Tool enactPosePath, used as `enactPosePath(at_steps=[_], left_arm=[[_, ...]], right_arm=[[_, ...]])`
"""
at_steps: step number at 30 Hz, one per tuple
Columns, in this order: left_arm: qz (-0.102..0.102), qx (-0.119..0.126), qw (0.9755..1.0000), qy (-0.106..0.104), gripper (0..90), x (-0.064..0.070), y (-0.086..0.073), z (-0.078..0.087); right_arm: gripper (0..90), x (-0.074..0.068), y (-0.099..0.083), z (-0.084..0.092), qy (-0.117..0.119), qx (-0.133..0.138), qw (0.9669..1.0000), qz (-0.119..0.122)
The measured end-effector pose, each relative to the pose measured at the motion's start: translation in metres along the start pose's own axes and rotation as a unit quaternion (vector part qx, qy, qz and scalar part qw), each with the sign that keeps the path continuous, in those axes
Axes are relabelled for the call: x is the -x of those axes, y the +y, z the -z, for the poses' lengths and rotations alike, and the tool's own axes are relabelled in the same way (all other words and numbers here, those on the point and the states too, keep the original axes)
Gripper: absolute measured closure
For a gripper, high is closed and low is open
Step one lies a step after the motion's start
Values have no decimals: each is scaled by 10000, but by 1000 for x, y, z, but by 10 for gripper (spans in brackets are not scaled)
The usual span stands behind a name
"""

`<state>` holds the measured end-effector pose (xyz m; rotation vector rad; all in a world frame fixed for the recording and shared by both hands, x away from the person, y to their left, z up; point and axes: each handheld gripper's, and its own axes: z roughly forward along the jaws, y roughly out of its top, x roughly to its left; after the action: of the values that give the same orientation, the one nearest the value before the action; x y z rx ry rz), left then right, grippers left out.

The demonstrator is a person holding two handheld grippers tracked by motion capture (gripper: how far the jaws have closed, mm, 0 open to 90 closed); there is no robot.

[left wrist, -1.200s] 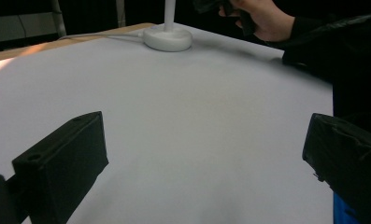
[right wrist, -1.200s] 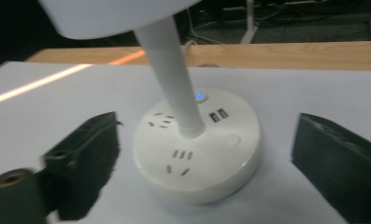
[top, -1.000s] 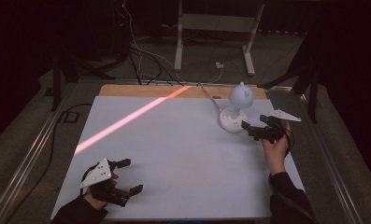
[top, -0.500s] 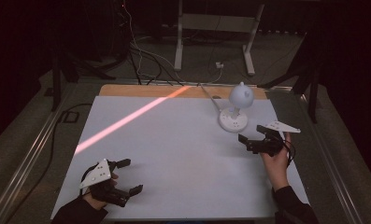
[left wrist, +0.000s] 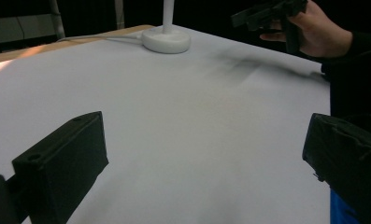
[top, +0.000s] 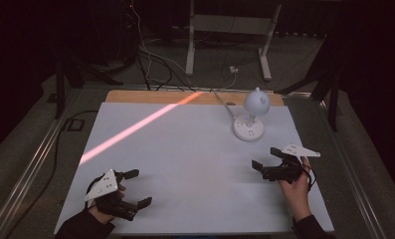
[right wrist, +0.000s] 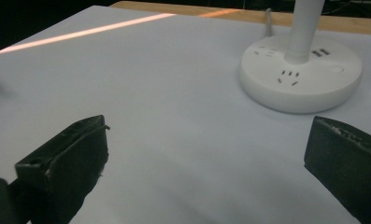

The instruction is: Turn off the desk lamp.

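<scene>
A white desk lamp point(top: 249, 119) with a round base and a ball-shaped head stands at the far right of the white table point(top: 185, 159). My right gripper point(top: 264, 158) hovers open a little nearer than the lamp and holds nothing. In the right gripper view its jaws point(right wrist: 206, 140) stand wide apart, with the lamp base point(right wrist: 300, 77) and its sockets ahead on the right. My left gripper point(top: 139, 188) rests open and empty near the front left corner. The left gripper view point(left wrist: 206, 135) looks across bare table to the lamp base point(left wrist: 167, 39) and the other gripper point(left wrist: 267, 11).
A pink strip of light point(top: 135, 128) runs diagonally over the table's far left. A wooden edge point(top: 150, 96) borders the far side. The lamp's cable point(top: 224, 102) trails off the back. Cables and metal stand legs point(top: 190, 45) sit on the dark floor beyond.
My right gripper has drawn back from the lamp toward the near edge of the table. The left gripper has stayed where it was.
</scene>
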<state>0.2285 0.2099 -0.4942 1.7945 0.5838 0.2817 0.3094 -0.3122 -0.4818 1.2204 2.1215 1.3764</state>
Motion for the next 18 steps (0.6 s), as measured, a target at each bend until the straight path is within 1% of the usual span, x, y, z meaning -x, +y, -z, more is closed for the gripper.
enactPosePath(at_steps=[3,5,8,14,16,18], left_arm=[[7,3,10000,-10,6,0,0,0],[-19,-2,10000,-6,6,0,0,0],[2,22,10000,-4,6,0,0,0],[-29,3,10000,-12,6,1,0,0],[-35,-2,10000,-12,6,1,0,0],[-49,-3,10000,-13,6,1,0,0]], right_arm=[[0,-5,-4,5,56,-9,10000,-3],[0,-8,-5,8,46,-46,10000,34],[0,-13,-9,12,128,-47,9999,8],[0,-22,-23,16,203,-211,9996,50],[0,-25,-28,18,247,-286,9992,131],[0,-27,-31,18,289,-365,9985,291]])
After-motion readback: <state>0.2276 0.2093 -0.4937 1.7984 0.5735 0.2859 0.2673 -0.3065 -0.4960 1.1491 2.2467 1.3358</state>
